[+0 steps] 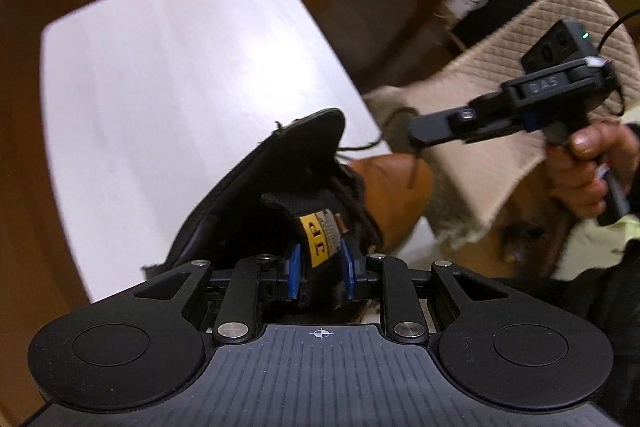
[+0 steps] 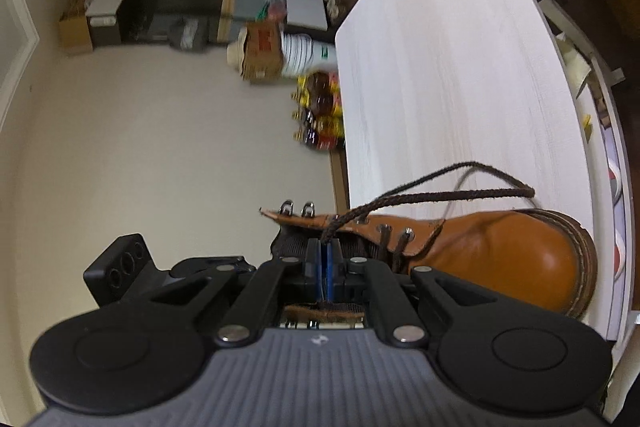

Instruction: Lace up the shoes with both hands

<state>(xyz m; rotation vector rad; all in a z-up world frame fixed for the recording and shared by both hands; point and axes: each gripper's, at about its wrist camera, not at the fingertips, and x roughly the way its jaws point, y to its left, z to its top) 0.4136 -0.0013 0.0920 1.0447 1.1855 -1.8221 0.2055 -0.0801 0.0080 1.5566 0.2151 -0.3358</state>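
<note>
- Left claw (image 1: 320, 269): blue pads (image 1: 295, 267) spread wide, one each side of the boot's black pull tab (image 1: 316, 239) with the yellow label. Whether the pads actually press on the tab, I cannot tell; they sit right at its edges.
- Right claw (image 2: 323, 259): clenched, blue pads together, pinching the dark brown braided lace (image 2: 420, 197). The lace runs from the pads up over the boot and loops above the toe.
- Boot (image 2: 500, 251): tan leather, lying on the white table (image 2: 440, 47) near its close edge. In the right wrist view the toe points to the table's right edge, next to the right claw.
- Left wrist view only: the boot's dark inner lining and tongue (image 1: 288, 155), the right claw from outside (image 1: 416, 135) with lace hanging from its tip, the person's hand (image 1: 580, 163) on its handle, and a beige quilted cloth (image 1: 480, 99) beyond the table's right edge.
- Right wrist view only: eyelets and metal hooks (image 2: 297, 207) on the boot's upper flap, the toe cap with its stitched welt, and the left tool's camera block (image 2: 120, 263) at lower left.
- Around: bottles (image 2: 320, 111) and a cardboard box (image 2: 262, 53) on the floor beyond the table's left edge; shelving further back, blurred.
- The lifted tongue blocks the left view of the eyelets.
</note>
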